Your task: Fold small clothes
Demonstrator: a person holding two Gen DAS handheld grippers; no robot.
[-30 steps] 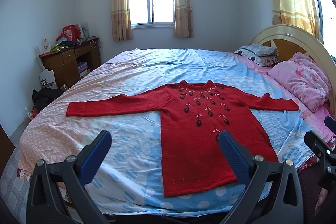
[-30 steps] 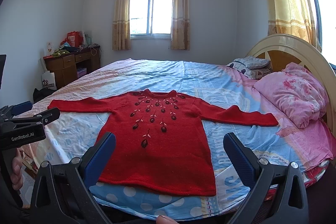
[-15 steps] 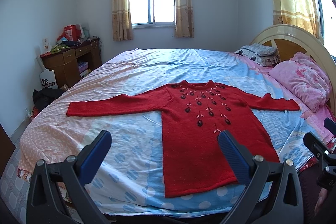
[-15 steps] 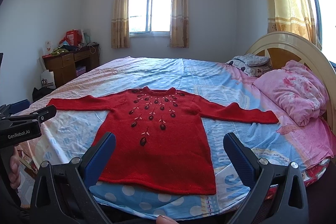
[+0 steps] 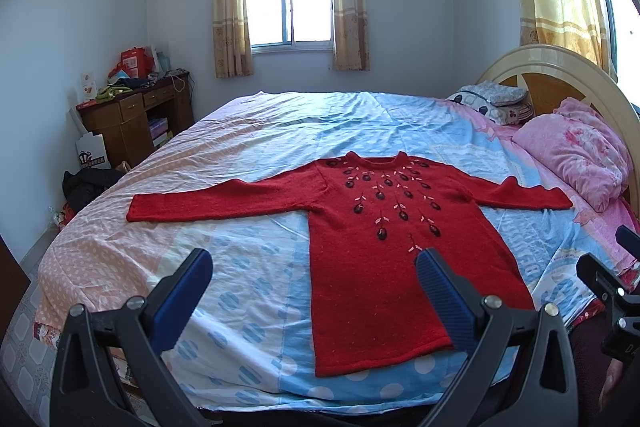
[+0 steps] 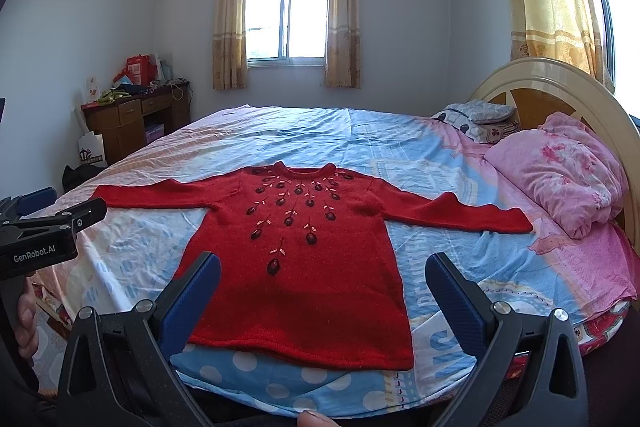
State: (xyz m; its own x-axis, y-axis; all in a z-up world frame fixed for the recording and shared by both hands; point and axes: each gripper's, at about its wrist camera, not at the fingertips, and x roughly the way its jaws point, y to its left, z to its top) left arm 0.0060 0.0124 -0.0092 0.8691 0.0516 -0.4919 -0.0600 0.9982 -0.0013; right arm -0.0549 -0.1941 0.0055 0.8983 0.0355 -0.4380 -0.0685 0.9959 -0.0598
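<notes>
A red knitted sweater [image 5: 384, 251] [image 6: 316, 259] with dark embroidered flowers lies flat on the bed, face up, both sleeves spread out sideways and its hem toward me. My left gripper [image 5: 314, 273] hovers open over the near edge of the bed, left of the sweater's body, holding nothing. My right gripper [image 6: 323, 277] is open too, above the sweater's lower half, with nothing between its blue fingers [image 6: 452, 291]. In the right wrist view the left gripper's black body [image 6: 44, 231] shows at the left edge, held by a hand [image 6: 26, 323].
The bed [image 5: 248, 155] has a pink and blue patterned sheet. Pink bedding [image 6: 560, 171] and a pillow [image 6: 472, 115] lie by the cream headboard [image 6: 560, 87] on the right. A wooden desk [image 5: 132, 115] with clutter stands at the left wall, bags on the floor beside it.
Both cameras have shifted only slightly; the sweater sits a little differently in each view. Neither gripper has touched it and both stay open.
</notes>
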